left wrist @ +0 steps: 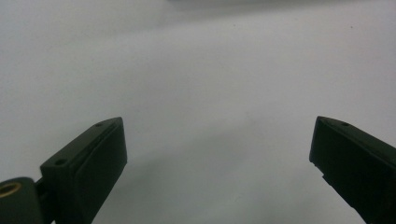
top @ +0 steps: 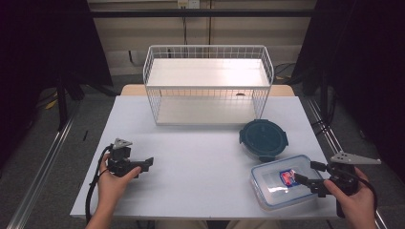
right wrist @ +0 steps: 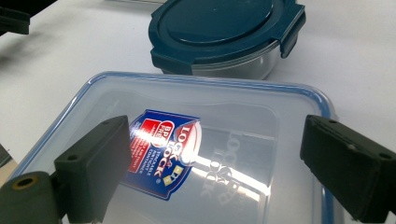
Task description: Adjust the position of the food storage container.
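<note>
My right tool (top: 313,180) is spread wide with its jaws over the near-right end of the clear rectangular container (top: 282,181), whose blue-rimmed lid (right wrist: 205,140) carries a red-and-blue label (right wrist: 163,151); I can't tell if the jaws touch it. My left tool (top: 143,164) is also wide open, holding nothing, low over bare white table (top: 200,157) at the near left. A round dark-teal-lidded container (top: 263,139) sits just behind the clear one, and a white wire basket (top: 208,83) stands at the table's far edge.
</note>
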Demonstrator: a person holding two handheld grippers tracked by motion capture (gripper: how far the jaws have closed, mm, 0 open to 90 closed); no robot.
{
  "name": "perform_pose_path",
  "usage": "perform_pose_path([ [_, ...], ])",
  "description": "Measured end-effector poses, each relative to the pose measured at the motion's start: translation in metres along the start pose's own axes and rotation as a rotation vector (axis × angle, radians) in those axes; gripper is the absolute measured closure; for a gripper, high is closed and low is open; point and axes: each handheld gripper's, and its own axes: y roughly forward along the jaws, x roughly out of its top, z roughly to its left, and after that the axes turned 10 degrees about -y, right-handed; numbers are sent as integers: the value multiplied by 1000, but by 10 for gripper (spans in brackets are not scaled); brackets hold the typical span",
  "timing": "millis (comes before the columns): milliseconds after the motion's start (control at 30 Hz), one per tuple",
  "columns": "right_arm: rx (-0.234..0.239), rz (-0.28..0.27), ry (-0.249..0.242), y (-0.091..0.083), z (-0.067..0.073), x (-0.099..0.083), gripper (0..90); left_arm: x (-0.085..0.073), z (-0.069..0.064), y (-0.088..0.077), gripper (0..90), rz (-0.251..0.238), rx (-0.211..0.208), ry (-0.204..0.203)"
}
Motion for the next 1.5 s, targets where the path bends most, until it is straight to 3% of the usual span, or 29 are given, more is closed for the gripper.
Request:
perform_pose_path([
  [233, 5, 1, -2, 0, 0, 0, 85, 0, -6, -1, 40, 10, 2, 39],
  [800, -6, -2, 20, -17, 0, -5, 89, 2, -21, 8, 40, 40, -43, 75],
  [1067, -28, 7, 22, -22, -2, -10, 91, 5, -26, 11, 41, 34, -44, 85],
  [1267, -35, 50, 62, -23, -4, -15, 82, 7, -31, 13, 41, 34, -37, 107],
  [1500, -38, 79, 105, -22, -8, -21, 80, 6, -32, 15, 41, 37, -41, 99],
])
